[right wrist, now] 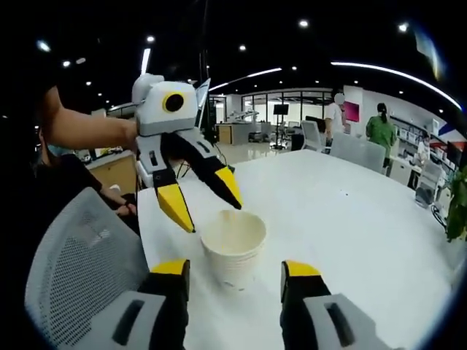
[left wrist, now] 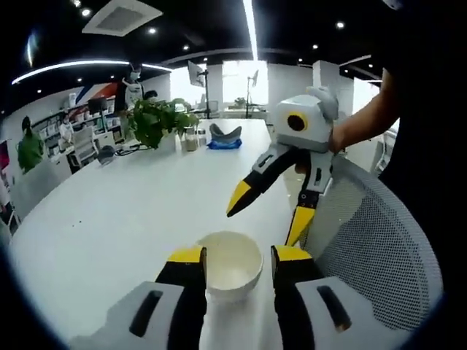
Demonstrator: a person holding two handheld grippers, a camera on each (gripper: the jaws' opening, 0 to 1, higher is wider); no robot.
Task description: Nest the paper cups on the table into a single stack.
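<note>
One white paper cup (left wrist: 230, 264) (right wrist: 234, 244) stands upright near the edge of the white table (left wrist: 124, 211) (right wrist: 350, 219). My left gripper (left wrist: 238, 255) is open, its yellow-tipped jaws standing on either side of the cup with a small gap at the right. The right gripper (right wrist: 237, 268) is open too, and both of its jaws are clear of the cup. Each gripper faces the other across the cup. The right gripper (left wrist: 264, 226) hangs just beyond the cup with spread jaws. The left gripper (right wrist: 208, 210) hovers by the cup's far rim.
A grey mesh chair back (left wrist: 372, 248) (right wrist: 80, 255) stands at the table edge beside the cup. A person's arm (left wrist: 365, 120) (right wrist: 87, 131) holds each gripper. A potted plant (left wrist: 157, 120) and a blue item (left wrist: 225, 144) sit at the table's far end.
</note>
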